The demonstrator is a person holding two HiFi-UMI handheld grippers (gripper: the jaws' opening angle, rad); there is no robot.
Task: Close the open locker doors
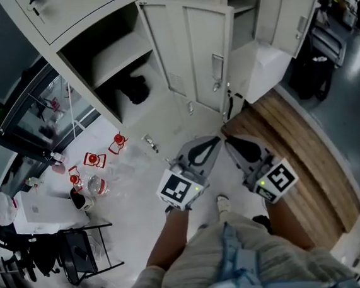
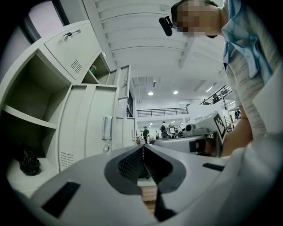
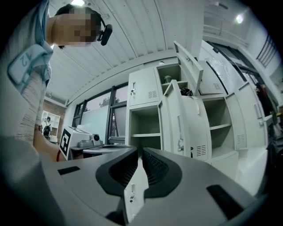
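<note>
Pale grey lockers (image 1: pixel 115 58) stand ahead of me with several doors swung open. Two tall doors (image 1: pixel 209 55) hang out in the middle, and another door (image 1: pixel 297 15) is open at the far right. In the right gripper view an open door (image 3: pixel 181 119) and a tilted upper door (image 3: pixel 190 62) stick out from the bank. My left gripper (image 1: pixel 214 142) and right gripper (image 1: pixel 228 140) are held side by side, low and short of the doors, touching nothing. The left gripper (image 2: pixel 142 146) is shut and empty. The right gripper (image 3: pixel 139 152) has its jaws together with nothing between them.
A black bundle (image 1: pixel 135 89) lies in the open lower compartment on the left. A wooden bench (image 1: pixel 295 154) runs along the right. Red-capped items (image 1: pixel 96 159) and a cup lie on the floor at left, near a black chair (image 1: pixel 82 251).
</note>
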